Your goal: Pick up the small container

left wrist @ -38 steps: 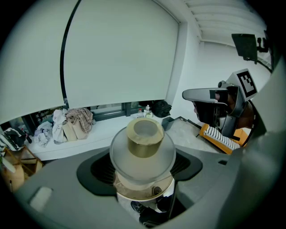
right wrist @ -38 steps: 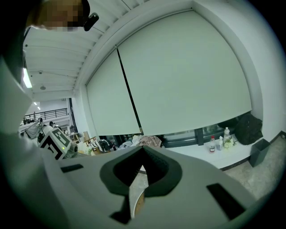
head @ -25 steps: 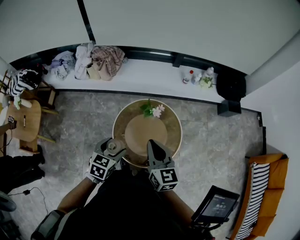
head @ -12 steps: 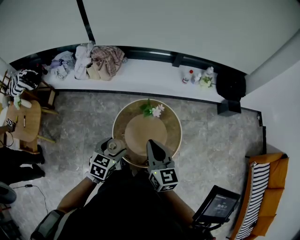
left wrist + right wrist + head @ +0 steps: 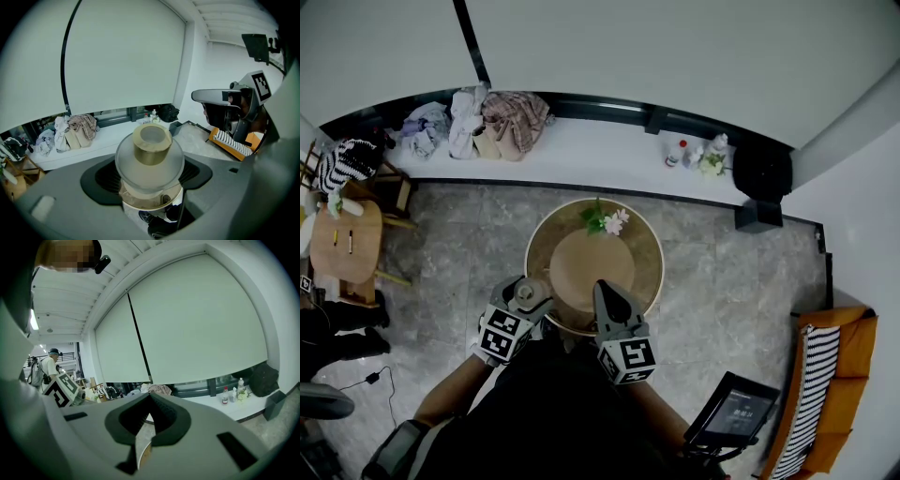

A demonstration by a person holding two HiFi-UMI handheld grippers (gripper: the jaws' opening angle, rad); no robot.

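The small container [image 5: 149,154], a round frosted jar with a tan cylindrical cap, sits between the jaws of my left gripper [image 5: 150,176], which is shut on it. In the head view this container [image 5: 525,292] is held above the near left edge of the round wooden table [image 5: 651,251], in the left gripper [image 5: 521,298]. My right gripper [image 5: 606,292] hovers over the table's near edge, jaws pressed together with nothing between them. Seen from its own camera, the right gripper [image 5: 150,398] points up toward the window blind.
A small bunch of flowers [image 5: 606,220] lies at the table's far side. Along the window runs a white ledge [image 5: 591,150] with piled clothes [image 5: 483,122] and bottles [image 5: 694,153]. A side table [image 5: 345,242] stands left, an orange sofa [image 5: 825,375] right.
Both grippers and the container stay where they were. Only a person at the far left edge of the floor shifts a little.
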